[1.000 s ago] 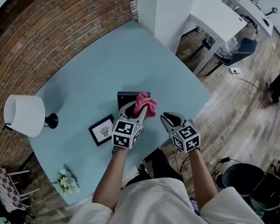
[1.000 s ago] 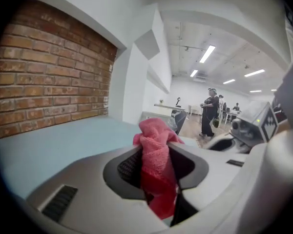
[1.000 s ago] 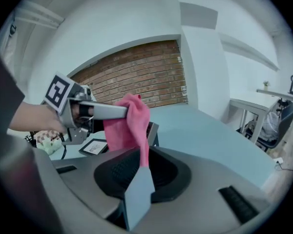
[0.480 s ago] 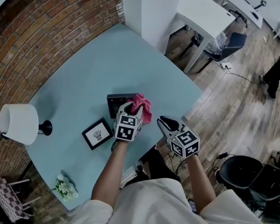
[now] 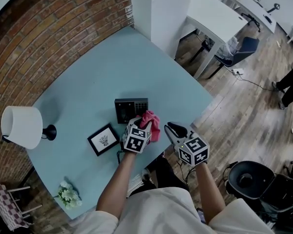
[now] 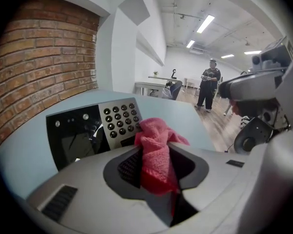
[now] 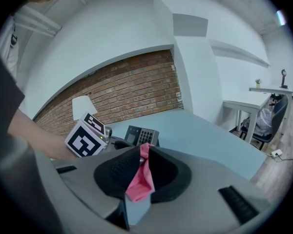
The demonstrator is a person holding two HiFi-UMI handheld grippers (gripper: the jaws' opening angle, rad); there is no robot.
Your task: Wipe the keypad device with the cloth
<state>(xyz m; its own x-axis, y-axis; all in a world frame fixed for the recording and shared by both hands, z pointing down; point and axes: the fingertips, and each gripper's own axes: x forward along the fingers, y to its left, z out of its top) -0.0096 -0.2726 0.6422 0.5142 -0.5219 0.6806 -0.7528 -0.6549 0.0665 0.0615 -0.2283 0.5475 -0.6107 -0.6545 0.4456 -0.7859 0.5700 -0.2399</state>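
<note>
One pink cloth (image 5: 152, 125) sits clamped in the left gripper's (image 5: 139, 126) jaws at centre frame, just below the one keypad device (image 5: 131, 109) on the desk (image 5: 112, 67). Right gripper (image 5: 173, 129) — jaws apart, gripping nothing.

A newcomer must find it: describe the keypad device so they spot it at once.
On the light-blue table by the brick wall, look just ahead of the left gripper holding the pink cloth. The keypad device is the flat black slab, half dark screen, half grey panel of round buttons, unlike the picture frame beside it.
</note>
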